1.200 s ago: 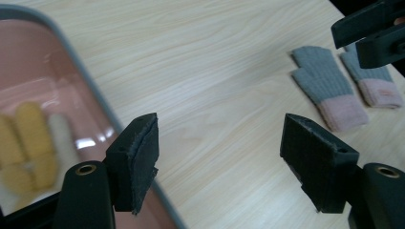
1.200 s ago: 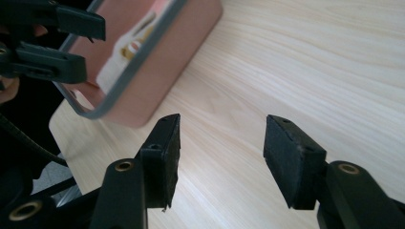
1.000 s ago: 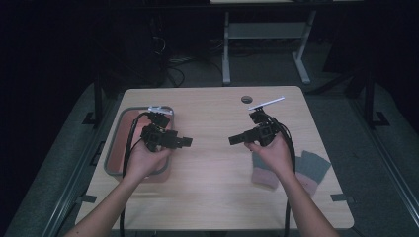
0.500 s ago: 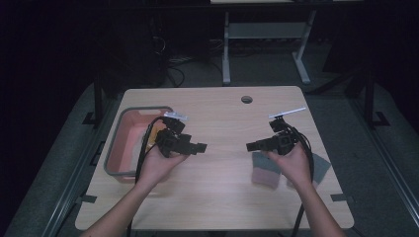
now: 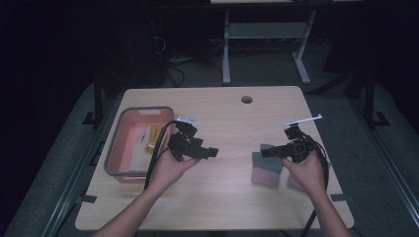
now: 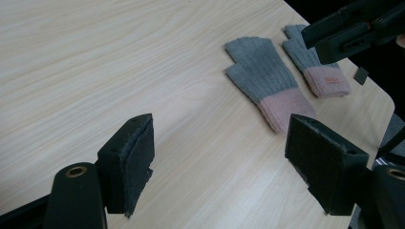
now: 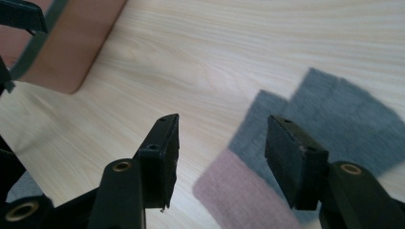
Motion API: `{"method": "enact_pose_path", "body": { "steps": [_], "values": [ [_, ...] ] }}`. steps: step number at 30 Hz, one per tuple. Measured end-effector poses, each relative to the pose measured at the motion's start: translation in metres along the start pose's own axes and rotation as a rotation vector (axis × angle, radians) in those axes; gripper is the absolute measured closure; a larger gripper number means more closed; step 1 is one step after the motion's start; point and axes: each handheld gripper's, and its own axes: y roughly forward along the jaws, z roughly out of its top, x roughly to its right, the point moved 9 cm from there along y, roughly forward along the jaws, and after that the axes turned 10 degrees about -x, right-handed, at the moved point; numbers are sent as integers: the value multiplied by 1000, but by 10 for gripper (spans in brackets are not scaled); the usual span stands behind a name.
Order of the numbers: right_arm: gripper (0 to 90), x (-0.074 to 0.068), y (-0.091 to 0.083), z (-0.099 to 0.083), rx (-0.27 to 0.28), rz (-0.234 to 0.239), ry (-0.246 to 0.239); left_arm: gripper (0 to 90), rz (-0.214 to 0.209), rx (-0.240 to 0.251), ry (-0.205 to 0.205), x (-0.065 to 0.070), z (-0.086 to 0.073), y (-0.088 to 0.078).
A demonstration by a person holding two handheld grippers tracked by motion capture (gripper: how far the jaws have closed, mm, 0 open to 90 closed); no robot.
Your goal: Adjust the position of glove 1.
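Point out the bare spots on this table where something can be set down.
Free: the wood between the pink bin and the nearer glove, and the far strip around the table's hole. Crowded: the right edge, where two gloves lie under the right gripper.

Before you: table [image 5: 217,118] of pale matt wood-grain laminate; two gloves [image 6: 267,81] of ribbed knit cloth, grey with pink cuffs; bin [image 5: 114,153] of smooth plastic; gripper pads [image 6: 141,162] matt, fuzzy-edged.

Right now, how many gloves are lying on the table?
2. One glove lies flat near the table's right edge; the second glove lies beside it, closer to that edge and partly behind the right gripper.
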Motion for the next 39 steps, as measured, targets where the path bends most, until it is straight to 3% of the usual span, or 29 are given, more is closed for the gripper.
{"method": "enact_pose_path", "body": {
  "steps": [9, 23, 39],
  "values": [
    [456, 22, -7, -16, -5, -42, 30, 251, -32, -11, 19, 16, 4, 15],
    [457, 53, -14, -40, -13, -91, 79, 248, -36, 7, 31, 24, 8, 23],
    [472, 83, -19, -65, -17, -153, 116, 245, -77, -28, 70, 50, 9, 50]
  ]
}}
